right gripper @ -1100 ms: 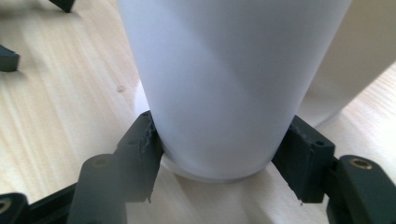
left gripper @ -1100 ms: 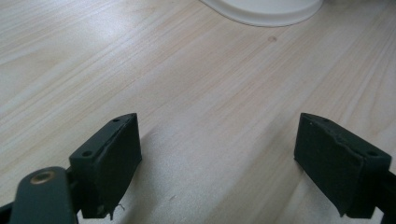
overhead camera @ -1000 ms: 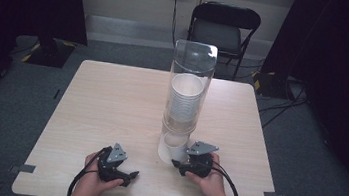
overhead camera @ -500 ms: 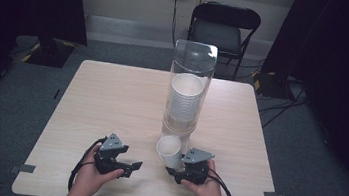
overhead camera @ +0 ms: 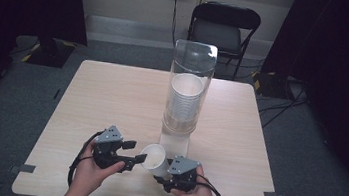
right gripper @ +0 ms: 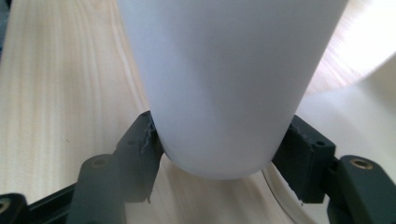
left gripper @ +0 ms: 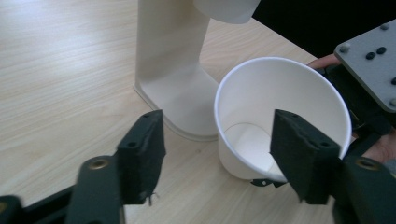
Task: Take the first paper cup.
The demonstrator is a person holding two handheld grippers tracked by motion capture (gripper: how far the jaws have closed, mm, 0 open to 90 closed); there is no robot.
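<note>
A white paper cup [overhead camera: 153, 158] is held near its base between the jaws of the right claw [overhead camera: 160, 178], which is closed on it; in the right claw's own view the cup's lower wall [right gripper: 224, 88] is seen pinched from both sides. The cup is tipped, its long axis leaning away from the right claw toward the left and far side, so that its open mouth faces the left claw [overhead camera: 136, 153]. It is carried at the near edge of the desk [overhead camera: 111, 100], just in front of the foot of the cup dispenser [overhead camera: 186, 99]. The left claw stands wide open and empty, just left of the cup; in its view one jaw overlaps the rim [left gripper: 280, 116], though contact cannot be confirmed. A handover to the left is judged likely, the rim lying nearest it.
</note>
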